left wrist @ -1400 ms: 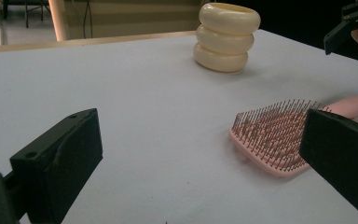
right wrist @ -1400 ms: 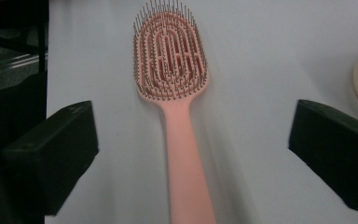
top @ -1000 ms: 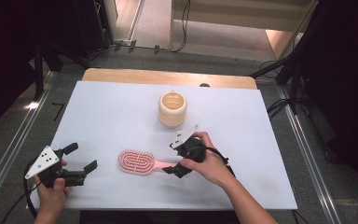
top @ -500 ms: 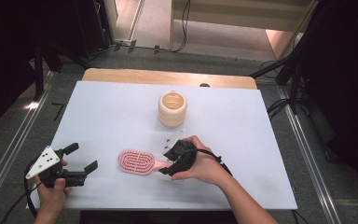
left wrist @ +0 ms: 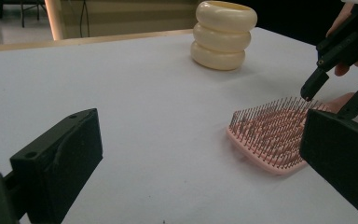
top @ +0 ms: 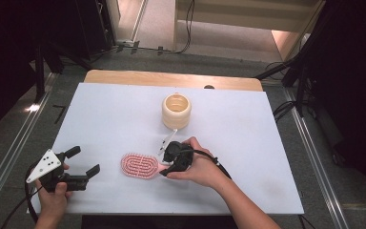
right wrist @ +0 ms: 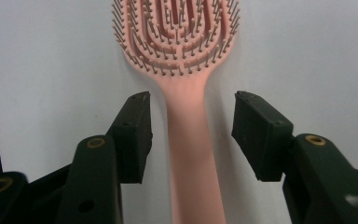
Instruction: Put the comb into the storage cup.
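1. Nearest the person, the left gripper point(top: 82, 164) idles at the table's front-left corner, its jaws spread wide with nothing between them.
2. Just past it, mid-table, lies the pink plastic hairbrush with metal-tipped bristles point(top: 139, 165), flat on the white table point(top: 248, 138), bristles up, handle pointing toward the right hand.
3. The right gripper point(right wrist: 191, 126) is straddling that handle; its jaws have just been closing in, and a gap shows on both sides, so the pads aren't pressing yet.
4. This looks like the grasp step on the brush; next up, I'd say, is closing squarely on the handle, then lifting level.
5. Farthest back stands the cream ribbed cup of stacked rings point(top: 176, 110), well apart and open-topped, a likely destination.
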`<state>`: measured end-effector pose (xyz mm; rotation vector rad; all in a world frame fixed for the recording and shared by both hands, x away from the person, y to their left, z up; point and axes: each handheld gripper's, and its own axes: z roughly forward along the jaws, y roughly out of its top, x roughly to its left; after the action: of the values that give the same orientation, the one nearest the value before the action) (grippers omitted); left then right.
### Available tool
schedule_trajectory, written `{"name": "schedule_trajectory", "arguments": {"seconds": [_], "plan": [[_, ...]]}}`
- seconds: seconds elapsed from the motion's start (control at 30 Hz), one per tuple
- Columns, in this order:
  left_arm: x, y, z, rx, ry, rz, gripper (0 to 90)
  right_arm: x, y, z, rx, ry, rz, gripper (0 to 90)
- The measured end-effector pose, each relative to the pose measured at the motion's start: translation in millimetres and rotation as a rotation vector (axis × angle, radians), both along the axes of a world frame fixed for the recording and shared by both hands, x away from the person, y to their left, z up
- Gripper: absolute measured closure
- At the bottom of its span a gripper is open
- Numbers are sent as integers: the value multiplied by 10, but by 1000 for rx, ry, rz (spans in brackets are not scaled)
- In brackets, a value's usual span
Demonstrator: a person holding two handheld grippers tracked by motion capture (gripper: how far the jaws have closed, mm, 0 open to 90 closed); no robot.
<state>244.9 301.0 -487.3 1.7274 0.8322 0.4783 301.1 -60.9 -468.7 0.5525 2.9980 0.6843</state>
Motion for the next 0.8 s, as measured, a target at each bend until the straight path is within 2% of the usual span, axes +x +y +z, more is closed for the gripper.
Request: {"name": "schedule_trajectory", "arguments": {"seconds": [0.03,0.07,0.17,0.3,0.43,0.8], "plan": [[1,0,0,0,0,-1,0,12,25,-8,-14,-3,23,471],[2,-1,-1,-2,-1,-1,0,1,37,-5,-33,6,16,471],[2,0,-1,-1,0,-1,0,4,76,-38,-49,8,36,487],[0,0,-1,-2,1,-1,0,12,109,-76,-81,12,31,493],[1,0,-2,-1,1,-1,0,21,136,-99,-89,19,45,515],[6,-12,-5,4,2,2,0,-4,170,-121,-124,-15,33,579]]}}
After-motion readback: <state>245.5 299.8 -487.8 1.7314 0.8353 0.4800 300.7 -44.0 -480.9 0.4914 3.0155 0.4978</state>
